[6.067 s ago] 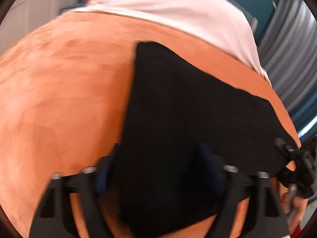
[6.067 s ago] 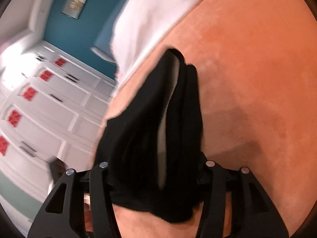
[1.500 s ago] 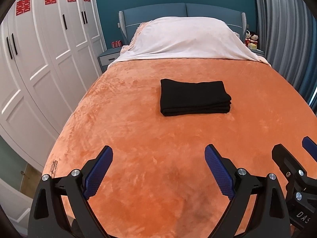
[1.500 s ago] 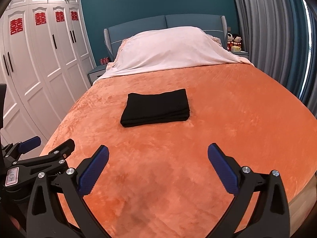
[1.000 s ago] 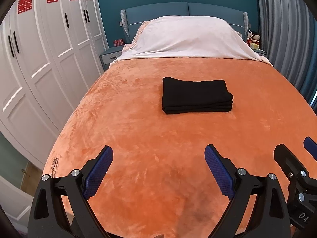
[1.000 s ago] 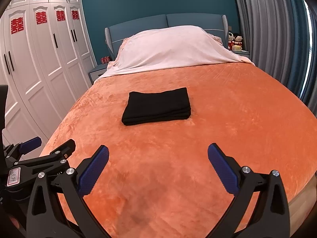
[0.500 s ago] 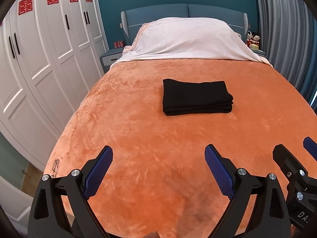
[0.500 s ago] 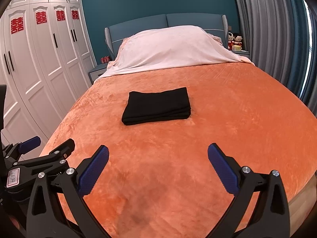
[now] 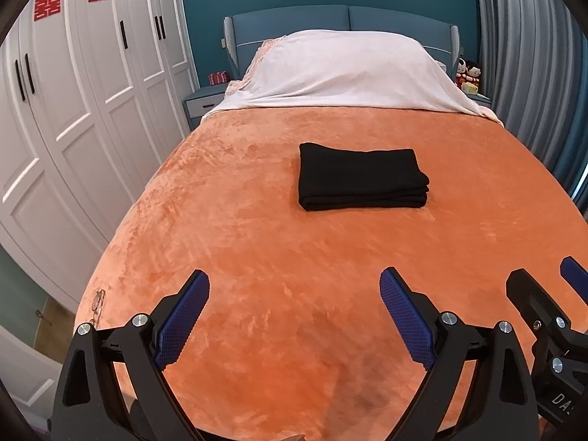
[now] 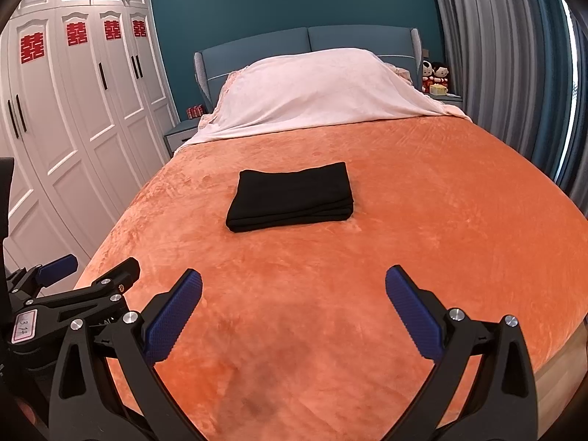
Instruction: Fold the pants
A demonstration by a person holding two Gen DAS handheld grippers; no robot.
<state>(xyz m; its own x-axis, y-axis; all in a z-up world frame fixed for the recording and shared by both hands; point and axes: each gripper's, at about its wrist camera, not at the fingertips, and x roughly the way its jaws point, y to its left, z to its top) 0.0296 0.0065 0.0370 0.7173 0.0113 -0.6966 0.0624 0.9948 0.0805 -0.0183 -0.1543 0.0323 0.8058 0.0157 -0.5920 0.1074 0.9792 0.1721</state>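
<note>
Folded pants [image 9: 362, 178] lie mid-frame on the bed [image 9: 257, 257]; left gripper [image 9: 294, 312] and right gripper [image 10: 294, 312] at bottom, jaws wide, empty

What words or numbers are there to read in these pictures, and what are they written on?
"囍" in red, one on each of four white wardrobe doors.
"314" on a small white label on the left gripper.
"DAS", cut off at the picture's edge, on the right gripper body.
Red boxes on the nightstand: print too small to read.
</note>
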